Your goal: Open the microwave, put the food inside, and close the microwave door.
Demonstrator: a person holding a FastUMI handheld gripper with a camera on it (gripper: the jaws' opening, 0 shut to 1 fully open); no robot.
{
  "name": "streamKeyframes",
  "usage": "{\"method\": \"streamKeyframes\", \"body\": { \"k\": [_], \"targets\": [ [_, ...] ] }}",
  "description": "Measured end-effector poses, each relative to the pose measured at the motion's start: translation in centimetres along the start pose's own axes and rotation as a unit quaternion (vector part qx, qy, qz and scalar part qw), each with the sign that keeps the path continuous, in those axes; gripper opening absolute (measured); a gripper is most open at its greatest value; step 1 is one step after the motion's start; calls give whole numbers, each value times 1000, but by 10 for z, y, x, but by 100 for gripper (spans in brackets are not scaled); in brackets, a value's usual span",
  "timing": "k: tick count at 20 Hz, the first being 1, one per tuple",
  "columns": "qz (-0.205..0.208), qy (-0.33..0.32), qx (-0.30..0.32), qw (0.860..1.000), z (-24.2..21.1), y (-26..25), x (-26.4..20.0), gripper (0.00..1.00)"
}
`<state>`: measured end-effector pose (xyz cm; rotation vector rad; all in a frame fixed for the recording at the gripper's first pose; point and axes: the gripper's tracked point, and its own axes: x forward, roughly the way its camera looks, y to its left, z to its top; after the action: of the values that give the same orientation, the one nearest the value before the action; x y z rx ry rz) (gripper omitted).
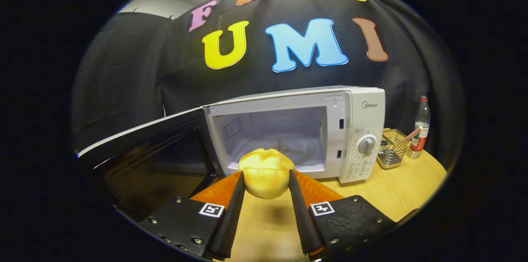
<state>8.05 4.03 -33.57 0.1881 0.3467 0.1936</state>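
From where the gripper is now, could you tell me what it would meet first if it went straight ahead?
The gripper, shut on the bun, points into the open microwave. The way in looks free; the glass turntable or back wall would probably come first, though depth is unclear.

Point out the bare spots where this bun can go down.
The gripper is shut on the bun. Free: the microwave cavity's glass turntable ahead; bare table before the dials. Crowded: wire basket and bottle beside them.

The camera rides on the hand-held gripper [266,179], low over the table [396,187], facing forward along its fingers toward the near, open microwave [297,130].
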Motion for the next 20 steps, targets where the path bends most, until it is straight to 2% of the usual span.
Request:
{"method": "streamKeyframes", "body": {
  "k": [7,11,16,20],
  "targets": [
    [-11,6,48,999,7,7,82,61],
    [-20,11,102,995,0,1,124,61],
    [-49,-14,151,987,-3,-13,163,61],
    [-68,-40,158,984,3,-21,179,61]
  ]
}}
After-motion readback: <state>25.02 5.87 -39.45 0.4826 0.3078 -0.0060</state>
